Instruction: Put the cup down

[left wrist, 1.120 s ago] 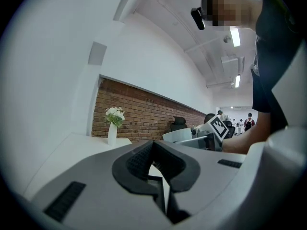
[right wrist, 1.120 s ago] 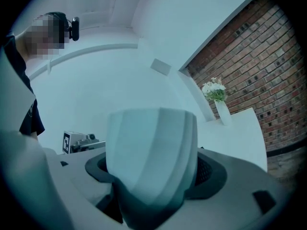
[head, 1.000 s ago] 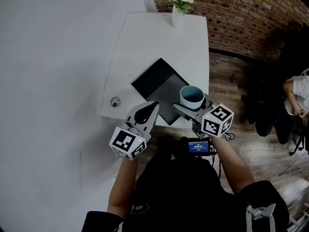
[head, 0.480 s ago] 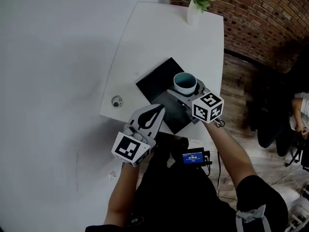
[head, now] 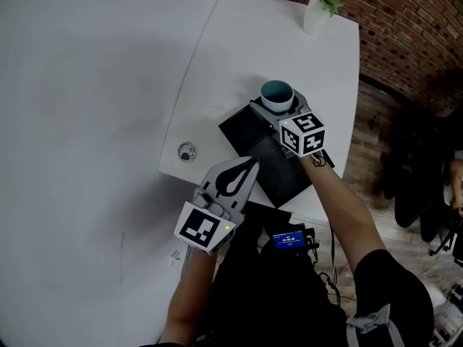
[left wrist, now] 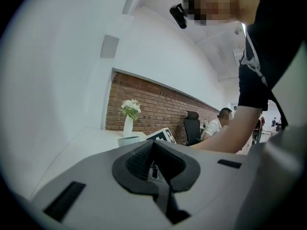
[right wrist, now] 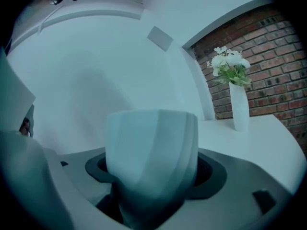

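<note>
A white cup with a teal inside (head: 276, 95) stands upright between the jaws of my right gripper (head: 275, 108), which is shut on it, at the far corner of a black pad (head: 271, 157). Whether the cup's base touches the surface, I cannot tell. In the right gripper view the cup (right wrist: 151, 152) fills the middle, pinched low by the right gripper (right wrist: 153, 186). My left gripper (head: 241, 170) hangs shut and empty over the table's near edge. In the left gripper view its jaws (left wrist: 154, 147) meet, with the cup (left wrist: 128, 140) seen beyond them.
The white table (head: 239, 56) carries a white vase of flowers (head: 318, 9) at its far end and a small round object (head: 187, 151) near its left edge. A brick wall (head: 412, 20) and wooden floor lie to the right. A seated person (left wrist: 221, 123) and office chair (left wrist: 193, 126) are farther off.
My right gripper has carried the cup away from me, from the pad's near right side to its far corner. The left gripper has stayed shut near the table's edge.
</note>
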A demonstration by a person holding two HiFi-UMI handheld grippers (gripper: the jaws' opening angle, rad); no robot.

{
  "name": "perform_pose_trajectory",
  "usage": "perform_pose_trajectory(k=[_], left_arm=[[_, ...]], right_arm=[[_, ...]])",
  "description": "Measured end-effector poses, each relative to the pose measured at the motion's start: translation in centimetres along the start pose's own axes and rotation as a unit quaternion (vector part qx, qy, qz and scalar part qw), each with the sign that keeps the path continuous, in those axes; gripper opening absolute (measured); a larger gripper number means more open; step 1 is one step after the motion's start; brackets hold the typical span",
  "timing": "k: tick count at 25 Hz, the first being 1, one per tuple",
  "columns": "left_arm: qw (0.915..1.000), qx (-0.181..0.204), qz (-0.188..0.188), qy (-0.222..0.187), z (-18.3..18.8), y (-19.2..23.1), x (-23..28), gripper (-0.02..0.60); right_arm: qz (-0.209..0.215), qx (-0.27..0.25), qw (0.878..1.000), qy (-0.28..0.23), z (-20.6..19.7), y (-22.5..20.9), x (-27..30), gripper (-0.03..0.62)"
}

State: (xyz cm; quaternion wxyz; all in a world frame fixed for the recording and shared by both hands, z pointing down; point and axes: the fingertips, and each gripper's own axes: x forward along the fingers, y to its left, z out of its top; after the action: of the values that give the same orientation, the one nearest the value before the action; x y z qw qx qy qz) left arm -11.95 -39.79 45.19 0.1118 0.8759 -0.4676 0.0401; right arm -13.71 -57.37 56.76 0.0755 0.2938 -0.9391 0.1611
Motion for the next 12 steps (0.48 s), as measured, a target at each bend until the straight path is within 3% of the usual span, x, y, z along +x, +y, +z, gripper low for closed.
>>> perform_pose_trajectory(k=[6,12], left_arm=[[0.9999,-0.006,0.007,0.005,-0.2,0.8,-0.7,0.008],[0.9999,-0.012,0.001,0.007,-0.4,0.8,-0.9,0.008]], right_arm=[[-0.036,-0.057,0.998,0.002,-0.4,-0.6,2.5,0.394],[-0.048,-0.093,0.994,0.0,-1.7,-0.1,1.0,0.394]])
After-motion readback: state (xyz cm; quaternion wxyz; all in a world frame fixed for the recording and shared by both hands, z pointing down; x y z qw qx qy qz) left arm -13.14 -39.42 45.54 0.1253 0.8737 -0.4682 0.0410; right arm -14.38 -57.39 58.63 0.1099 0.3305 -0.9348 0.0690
